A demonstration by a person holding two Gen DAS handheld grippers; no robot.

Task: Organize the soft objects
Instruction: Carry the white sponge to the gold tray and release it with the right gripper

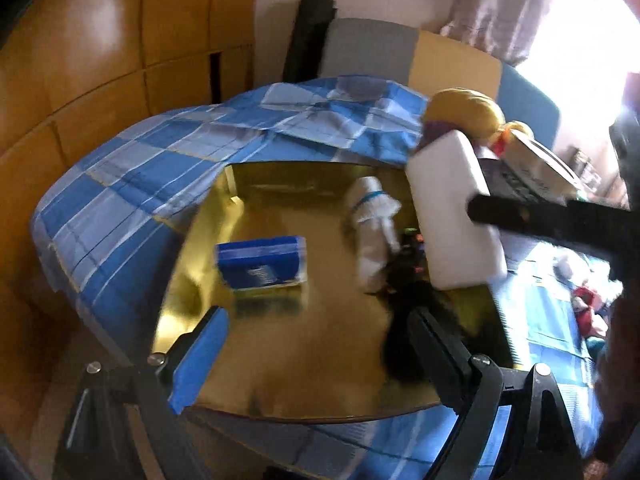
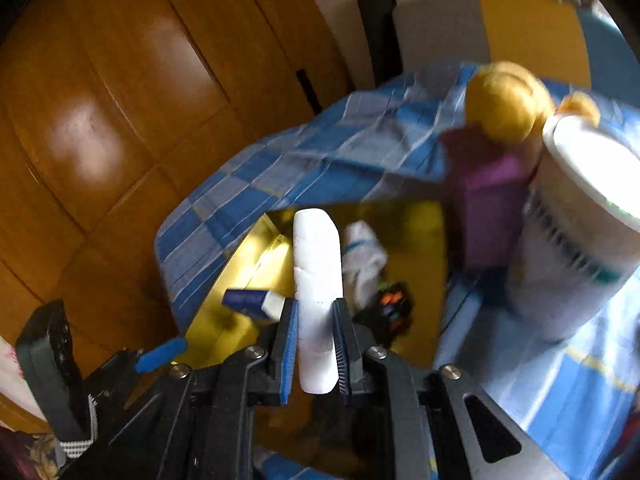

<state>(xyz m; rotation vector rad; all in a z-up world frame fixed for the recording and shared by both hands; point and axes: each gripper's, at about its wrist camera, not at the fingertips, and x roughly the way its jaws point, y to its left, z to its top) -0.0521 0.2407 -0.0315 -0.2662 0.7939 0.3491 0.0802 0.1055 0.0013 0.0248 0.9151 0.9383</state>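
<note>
Foam block (image 2: pixel 318 280) sits pinched in my right gripper (image 2: pixel 316 344); I should lower it gently onto the gold tray (image 1: pixel 280 360), left gripper (image 1: pixel 316 352) wide, empty.

i see a white foam block (image 2: pixel 316 280), a blue-and-white checked cloth (image 1: pixel 132 176), a shiny gold board (image 1: pixel 280 344), a blue pack (image 1: pixel 262 262), a yellow-haired doll (image 2: pixel 502 100) in purple (blurred), and white socks (image 1: pixel 370 232) with a blue stripe.
</note>
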